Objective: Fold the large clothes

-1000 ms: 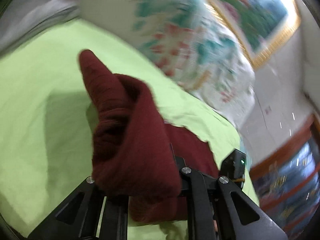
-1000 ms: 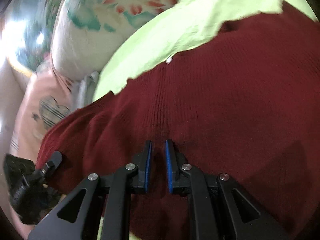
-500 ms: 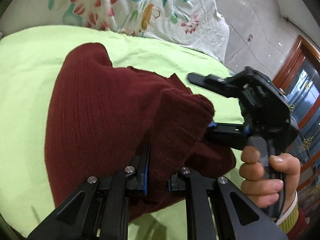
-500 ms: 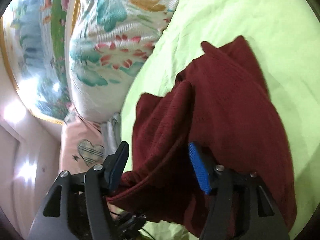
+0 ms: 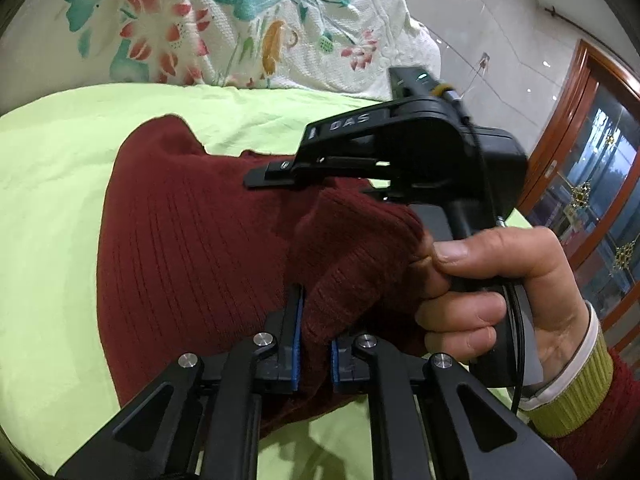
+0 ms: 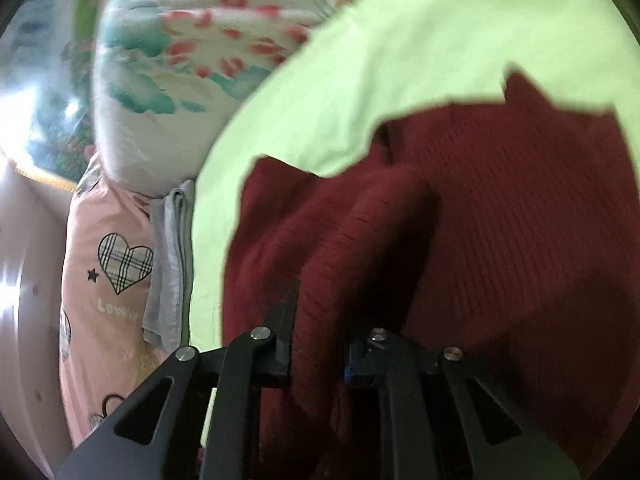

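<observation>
The left claw (image 5: 314, 344), black with blue pads, was clenched on a thick fold of a dark red ribbed knit sweater (image 5: 192, 248), the cloth pinched between its two fingers. Its jaws had just been closing a little further on that fold. The right claw (image 6: 318, 340) was also clenched on a bunched ridge of the same sweater (image 6: 500, 220), its jaws having just snapped closed from a wide spread, with the knit caught between them. In the left wrist view, the right claw's black handle (image 5: 420, 160) sat just beyond the gathered fold, gripped by the person's right hand (image 5: 492, 292), whose wrist showed a yellow-green ribbed cuff (image 5: 576, 392) over a white band. The sweater lay heaped and partly doubled over on a bed covered with a light green sheet (image 5: 52, 152). Behind it along the head of the bed rested a white quilted cover printed with teal and red flowers (image 5: 248, 28). In the blurred right wrist view, a pink pillow with a plaid heart (image 6: 116, 264) and a folded grey cloth (image 6: 168, 264) lay beside the green sheet (image 6: 440, 40). A wooden-framed glass cabinet (image 5: 592, 208) stood at the far right.
</observation>
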Action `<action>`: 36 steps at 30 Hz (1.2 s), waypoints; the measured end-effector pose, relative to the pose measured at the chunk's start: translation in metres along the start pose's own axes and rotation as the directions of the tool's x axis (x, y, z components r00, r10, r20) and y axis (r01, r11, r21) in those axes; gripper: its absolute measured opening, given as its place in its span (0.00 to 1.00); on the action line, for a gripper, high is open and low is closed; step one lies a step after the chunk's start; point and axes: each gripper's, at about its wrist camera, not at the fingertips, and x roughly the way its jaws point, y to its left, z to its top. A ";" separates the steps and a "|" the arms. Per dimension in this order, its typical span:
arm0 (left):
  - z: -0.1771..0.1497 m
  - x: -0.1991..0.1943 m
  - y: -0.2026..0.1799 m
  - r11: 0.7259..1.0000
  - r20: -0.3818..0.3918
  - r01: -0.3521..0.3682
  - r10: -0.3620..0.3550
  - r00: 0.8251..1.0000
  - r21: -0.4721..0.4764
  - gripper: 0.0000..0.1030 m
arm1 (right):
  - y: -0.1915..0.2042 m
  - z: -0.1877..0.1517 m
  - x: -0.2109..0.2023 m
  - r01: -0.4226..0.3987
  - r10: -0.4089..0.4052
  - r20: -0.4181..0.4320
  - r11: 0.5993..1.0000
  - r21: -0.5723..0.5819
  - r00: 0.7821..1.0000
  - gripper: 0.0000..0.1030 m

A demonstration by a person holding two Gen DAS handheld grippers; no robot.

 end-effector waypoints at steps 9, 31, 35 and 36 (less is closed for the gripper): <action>0.017 0.027 -0.053 0.990 -0.027 0.131 -0.130 0.991 0.055 0.09 | -0.010 -0.001 -0.089 0.068 -0.043 0.196 0.990 -0.123 0.980 0.15; 0.013 -0.032 -0.003 0.987 -0.042 0.149 -0.151 0.988 -0.058 0.77 | -0.048 -0.021 -0.089 0.222 -0.200 0.182 0.969 -0.111 0.963 0.44; 0.022 -0.032 0.031 0.988 -0.025 0.094 -0.098 0.995 -0.121 0.78 | -0.047 -0.028 -0.106 0.216 -0.192 0.216 0.972 -0.091 0.957 0.65; 0.023 -0.029 0.043 0.982 -0.024 0.103 -0.108 0.994 -0.157 0.78 | -0.049 -0.028 -0.108 0.204 -0.182 0.218 0.976 -0.082 0.959 0.68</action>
